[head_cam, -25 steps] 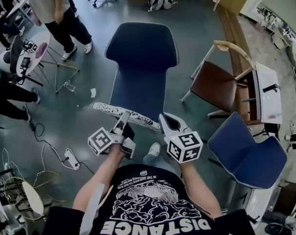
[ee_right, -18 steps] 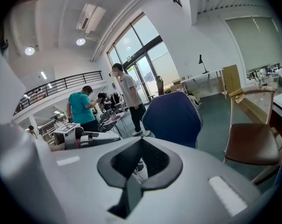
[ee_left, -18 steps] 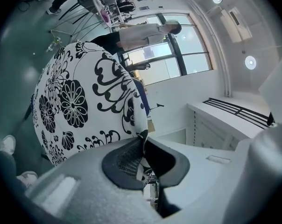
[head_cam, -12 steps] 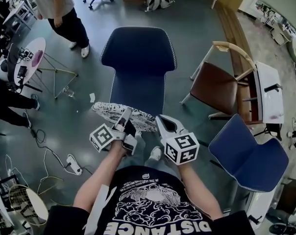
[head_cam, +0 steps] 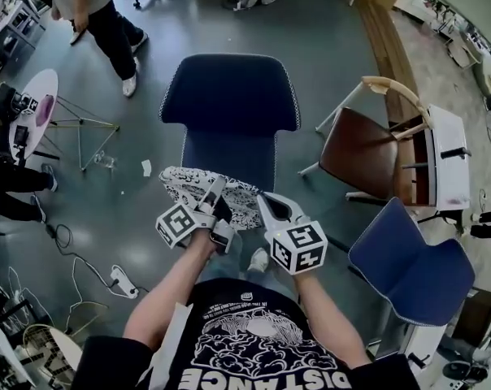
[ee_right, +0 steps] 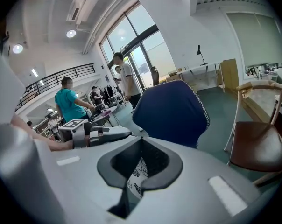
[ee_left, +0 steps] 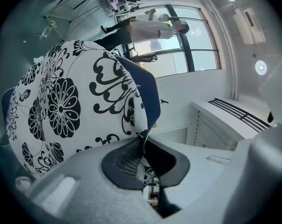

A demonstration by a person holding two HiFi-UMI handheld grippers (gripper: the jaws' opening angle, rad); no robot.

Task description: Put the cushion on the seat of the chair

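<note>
A dark blue chair [head_cam: 229,112] stands straight ahead, its seat facing me. A white cushion [head_cam: 203,192] with a black flower pattern hangs flat at the seat's front edge. My left gripper [head_cam: 219,195] is shut on the cushion's near edge, and the left gripper view shows the cushion [ee_left: 61,106] pinched in my left gripper [ee_left: 143,141]. My right gripper [head_cam: 266,205] is shut on the same edge further right. In the right gripper view a strip of cushion [ee_right: 137,174] sits between the jaws of my right gripper [ee_right: 140,146], with the blue chair [ee_right: 171,111] behind.
A brown wooden chair [head_cam: 363,149] and a white table [head_cam: 445,157] stand to the right, a second blue chair [head_cam: 412,266] at near right. A person [head_cam: 99,15] stands at far left by a round table [head_cam: 38,96]. Cables and a power strip [head_cam: 119,279] lie on the floor.
Both grippers have carried the cushion forward and down towards the blue chair. The cushion now shows more of its patterned face and reaches the seat's front edge.
</note>
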